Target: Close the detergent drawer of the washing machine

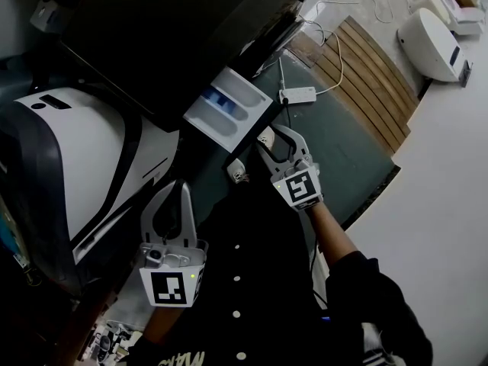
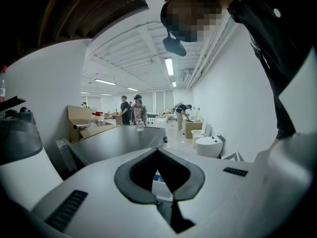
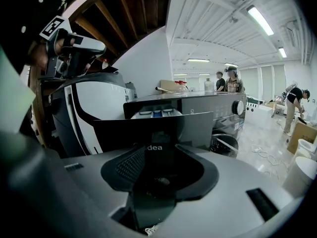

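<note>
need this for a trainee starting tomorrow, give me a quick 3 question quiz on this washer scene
1. True or false: the drawer is pushed fully in.
2. The left gripper has its jaws: A) together, holding nothing B) wide apart C) shut on a cloth
3. Fill the gap: the ____ gripper is the one up by the drawer's front.

Key
1. False, it stands pulled out.
2. A
3. right; the right gripper is there, jaws apart.
</note>
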`<state>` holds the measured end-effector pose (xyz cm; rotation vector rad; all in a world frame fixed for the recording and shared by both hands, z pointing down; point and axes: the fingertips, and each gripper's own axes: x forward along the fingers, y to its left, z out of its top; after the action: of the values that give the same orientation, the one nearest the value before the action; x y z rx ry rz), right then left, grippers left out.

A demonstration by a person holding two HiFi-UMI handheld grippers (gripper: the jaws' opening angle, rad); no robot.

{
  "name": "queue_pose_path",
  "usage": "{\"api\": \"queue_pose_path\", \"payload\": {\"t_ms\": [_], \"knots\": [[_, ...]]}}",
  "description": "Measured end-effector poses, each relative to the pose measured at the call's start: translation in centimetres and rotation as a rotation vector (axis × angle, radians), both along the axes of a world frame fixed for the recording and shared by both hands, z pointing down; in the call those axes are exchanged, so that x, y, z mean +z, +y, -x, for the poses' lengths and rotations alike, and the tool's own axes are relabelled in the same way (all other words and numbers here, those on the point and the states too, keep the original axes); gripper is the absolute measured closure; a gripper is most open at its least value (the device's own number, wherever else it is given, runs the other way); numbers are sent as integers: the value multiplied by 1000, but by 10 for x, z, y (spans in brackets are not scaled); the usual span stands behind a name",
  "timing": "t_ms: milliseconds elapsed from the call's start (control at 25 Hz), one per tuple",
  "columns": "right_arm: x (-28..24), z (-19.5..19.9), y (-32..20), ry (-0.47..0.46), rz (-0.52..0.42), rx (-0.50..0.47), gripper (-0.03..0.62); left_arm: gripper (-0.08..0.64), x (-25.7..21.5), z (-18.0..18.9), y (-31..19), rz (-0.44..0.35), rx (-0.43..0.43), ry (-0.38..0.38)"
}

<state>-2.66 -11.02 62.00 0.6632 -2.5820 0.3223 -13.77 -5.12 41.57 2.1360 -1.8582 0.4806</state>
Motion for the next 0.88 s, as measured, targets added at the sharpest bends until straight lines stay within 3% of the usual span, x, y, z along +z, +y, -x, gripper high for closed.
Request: {"api": "queue_pose_path", "payload": {"t_ms": [440, 880], "knots": [[3, 1, -1, -9, 12, -37, 402, 549, -2, 2, -4, -8, -14, 5], [0, 26, -14, 4, 16, -24, 399, 549, -4, 7, -3, -7, -47, 10]]}}
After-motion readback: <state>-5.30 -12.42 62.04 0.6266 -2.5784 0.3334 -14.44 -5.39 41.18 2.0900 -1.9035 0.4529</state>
